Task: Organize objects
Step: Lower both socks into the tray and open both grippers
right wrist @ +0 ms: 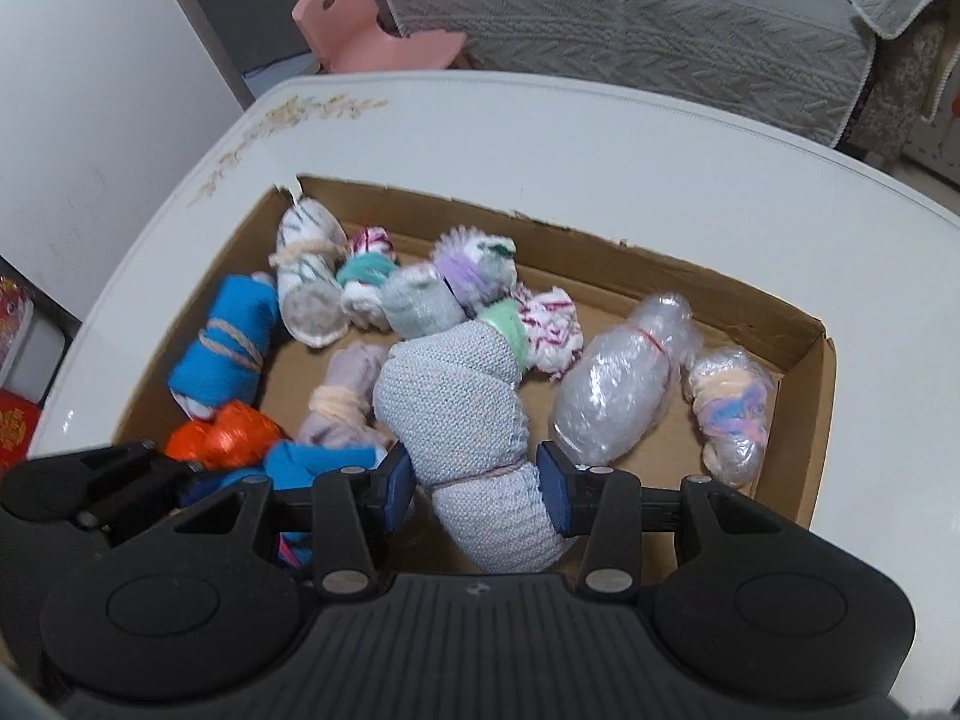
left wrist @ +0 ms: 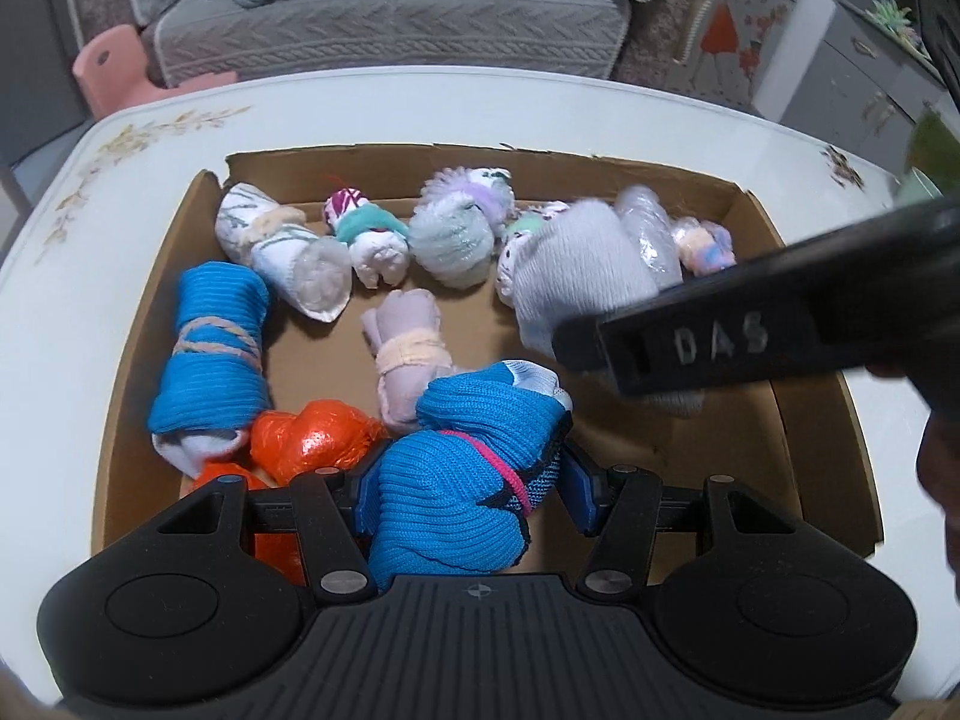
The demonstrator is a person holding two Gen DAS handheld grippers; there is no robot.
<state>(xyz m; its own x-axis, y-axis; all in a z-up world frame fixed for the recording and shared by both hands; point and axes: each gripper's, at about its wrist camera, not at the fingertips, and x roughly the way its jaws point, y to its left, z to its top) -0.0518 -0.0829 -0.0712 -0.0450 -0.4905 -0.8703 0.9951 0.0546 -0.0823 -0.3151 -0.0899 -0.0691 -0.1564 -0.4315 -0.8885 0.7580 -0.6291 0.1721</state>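
Observation:
An open cardboard box (left wrist: 756, 216) (right wrist: 804, 324) on a white table holds several tied sock and plastic bundles. My left gripper (left wrist: 474, 495) is shut on a blue knitted sock bundle (left wrist: 456, 480) with a pink tie, low over the box's near side. My right gripper (right wrist: 477, 489) is shut on a grey knitted sock bundle (right wrist: 462, 408); its pads press the bundle's tied waist, over the box's middle. In the left wrist view the right gripper's black body (left wrist: 738, 336) crosses the right side with the grey bundle (left wrist: 576, 264) under it. In the right wrist view the left gripper's black body (right wrist: 90, 480) shows at the left.
Inside the box lie another blue bundle (left wrist: 210, 354), an orange plastic bundle (left wrist: 312, 438), a mauve bundle (left wrist: 402, 348), white patterned bundles (left wrist: 282, 246) and clear plastic-wrapped bundles (right wrist: 618, 384). The white table (right wrist: 600, 138) surrounds the box. A grey sofa (left wrist: 384, 12) and pink stool (right wrist: 360, 30) stand beyond.

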